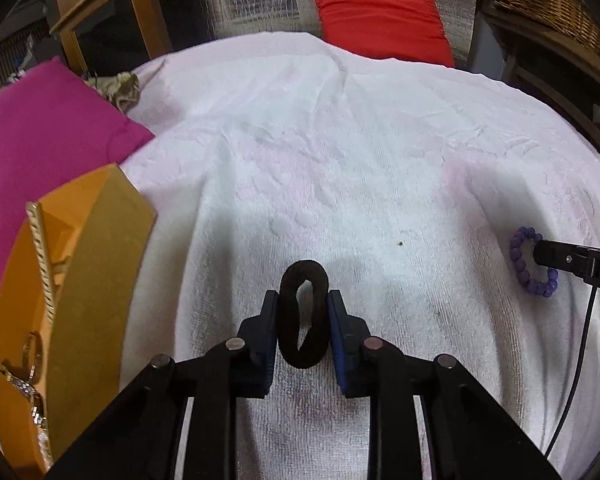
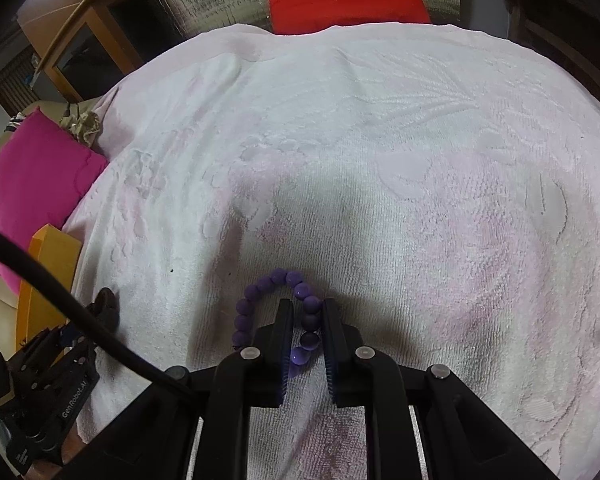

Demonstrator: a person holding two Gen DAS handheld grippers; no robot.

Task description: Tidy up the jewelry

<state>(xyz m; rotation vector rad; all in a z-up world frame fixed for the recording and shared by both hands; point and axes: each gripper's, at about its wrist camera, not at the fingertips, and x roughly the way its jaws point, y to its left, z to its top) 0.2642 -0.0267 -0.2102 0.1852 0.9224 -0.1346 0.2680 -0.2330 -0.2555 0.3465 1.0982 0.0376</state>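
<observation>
Left claw (image 1: 303, 320) clenched on black hair tie (image 1: 302, 316); right claw (image 2: 307, 328) clenched on purple bead bracelet (image 2: 278, 312). Both to be lifted gently, carried to orange box (image 1: 100, 280) left of left claw.

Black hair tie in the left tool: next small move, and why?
Probably lift it and carry it left to the orange box. The left tool is already pinching the black hair tie into a narrow loop on the white towel, and the box beside it holds gold jewelry.
</observation>
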